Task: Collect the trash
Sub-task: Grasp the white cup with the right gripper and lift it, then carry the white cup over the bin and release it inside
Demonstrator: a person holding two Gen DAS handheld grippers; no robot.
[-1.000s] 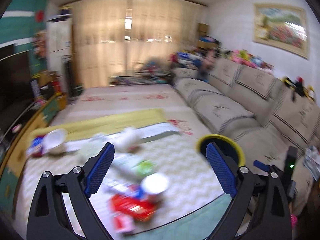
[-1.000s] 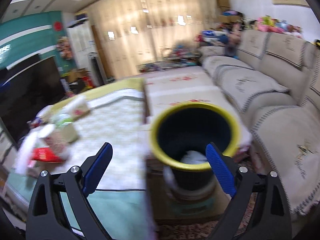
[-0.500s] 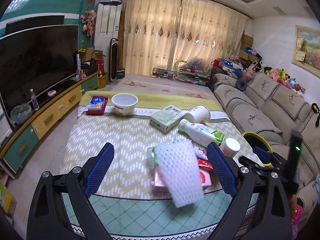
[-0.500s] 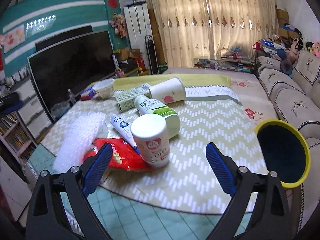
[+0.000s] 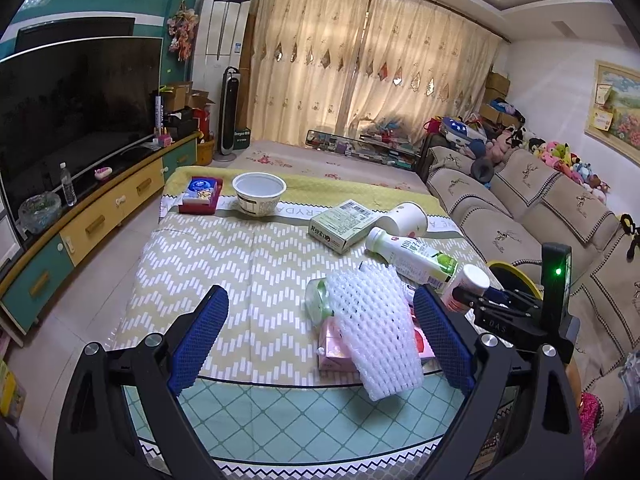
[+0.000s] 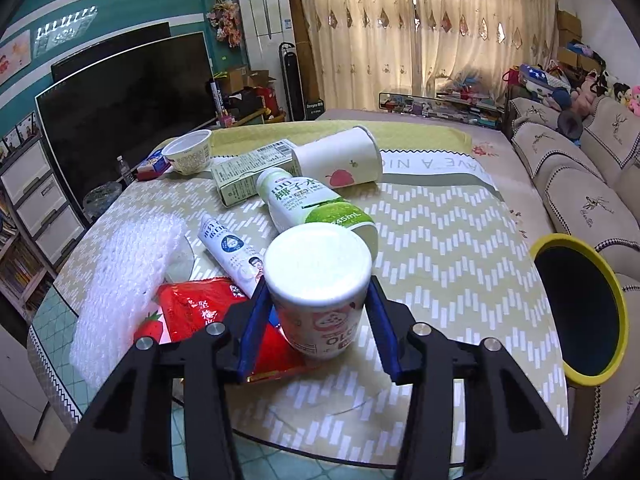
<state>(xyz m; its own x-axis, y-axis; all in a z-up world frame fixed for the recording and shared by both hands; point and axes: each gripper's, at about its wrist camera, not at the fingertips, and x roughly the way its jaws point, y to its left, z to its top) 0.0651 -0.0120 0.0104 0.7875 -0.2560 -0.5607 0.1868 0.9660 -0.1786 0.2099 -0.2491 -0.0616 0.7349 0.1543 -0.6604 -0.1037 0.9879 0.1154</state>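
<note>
On the desk (image 6: 460,240): two bottles, one paper cup (image 6: 340,164), one bowl (image 6: 188,156), two cartons, one tube (image 6: 232,250), one foam net (image 6: 124,284), one red wrapper (image 6: 192,308).

Home living room: big TV (image 5: 68,108) on cabinet, beige sofa (image 5: 532,208), curtains (image 5: 360,68), plush toys (image 5: 560,156).

both tools share one build: matte black forked frames, each prong tipped with a blue textured pad and pinned by round silver screws. on the left gripper (image 5: 320,340) the pads (image 5: 198,344) look finely dimpled. the right gripper (image 6: 318,324) shows flat blue pads (image 6: 252,328) edge on. from the left wrist view its black body carries pale lettering, seemingly "das", and an upright black post with a green light.
</note>
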